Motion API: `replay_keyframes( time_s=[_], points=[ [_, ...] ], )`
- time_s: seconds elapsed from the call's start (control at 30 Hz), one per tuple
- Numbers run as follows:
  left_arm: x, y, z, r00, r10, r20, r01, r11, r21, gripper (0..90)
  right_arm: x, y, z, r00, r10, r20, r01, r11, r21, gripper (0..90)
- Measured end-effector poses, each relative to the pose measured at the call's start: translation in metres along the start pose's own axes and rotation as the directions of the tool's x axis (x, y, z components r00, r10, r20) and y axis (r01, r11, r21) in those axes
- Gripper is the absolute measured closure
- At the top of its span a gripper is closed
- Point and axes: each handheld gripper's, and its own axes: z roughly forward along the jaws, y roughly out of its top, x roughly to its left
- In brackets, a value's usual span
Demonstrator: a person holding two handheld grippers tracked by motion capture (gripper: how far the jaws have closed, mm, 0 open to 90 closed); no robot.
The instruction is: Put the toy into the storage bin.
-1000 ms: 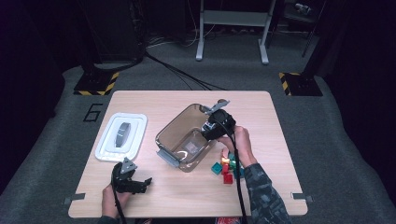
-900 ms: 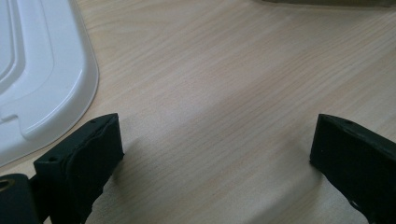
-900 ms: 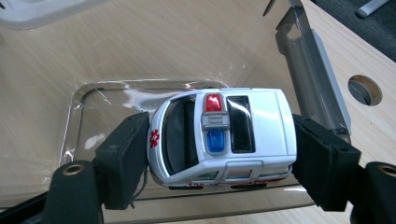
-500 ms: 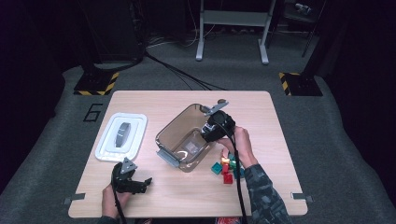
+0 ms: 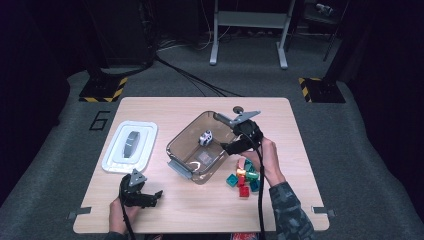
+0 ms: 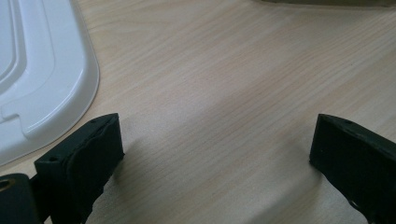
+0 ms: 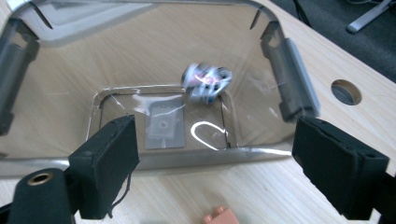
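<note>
Toy sorting stood partly done: left gripper (image 5: pixel 159 193) rested open on the table (image 5: pixel 150 107); a small white toy car (image 5: pixel 205 138) lay inside the clear brown plastic bin (image 5: pixel 181 140); right gripper (image 5: pixel 223 148), jaws just opened and empty, hovered beside the waiting coloured blocks (image 5: pixel 243 177).

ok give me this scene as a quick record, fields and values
work in hand: moving small toys into the clear bin
in bin: a white toy, blurred
right claw: jaws just opened, nothing between them, near the bin's rim
left claw: open, nothing in it, low over the table
toy pile: on the table by the right hand
white lid: left of the bin
</note>
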Motion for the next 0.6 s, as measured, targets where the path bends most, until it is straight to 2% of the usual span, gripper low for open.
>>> replay_keyframes(
  time_s=[0.13, 0.3, 0.47, 0.57, 0.6],
  points=[
    [0.000, 0.000, 0.000, 1.0000, 0.000, 0.001, 0.000, 1.0000, 0.001, 2.5, -0.003, -0.010, -0.013, 0.9997, 0.022, 0.006, -0.022, 1.000, -0.022, 9.0],
    [0.000, 0.000, 0.000, 1.0000, 0.000, 0.001, 0.000, 1.0000, 0.004, 2.5, -0.008, -0.027, -0.025, 0.9971, 0.076, 0.007, -0.075, 0.997, -0.024, 4.3],
    [0.000, 0.000, 0.000, 0.9999, -0.011, 0.005, 0.011, 0.9999, 0.004, 2.5, -0.012, -0.045, -0.030, 0.9937, 0.112, 0.010, -0.112, 0.994, -0.019, 2.3],
    [0.000, 0.000, 0.000, 0.9999, -0.013, 0.006, 0.013, 0.9999, 0.003, 2.5, -0.014, -0.057, -0.030, 0.9934, 0.114, 0.011, -0.114, 0.993, -0.011, 2.1],
    [0.000, 0.000, 0.000, 0.9999, -0.013, 0.006, 0.013, 0.9999, 0.003, 2.5, -0.014, -0.061, -0.030, 0.9913, 0.131, 0.013, -0.131, 0.991, -0.011, 2.1]
  ],
)
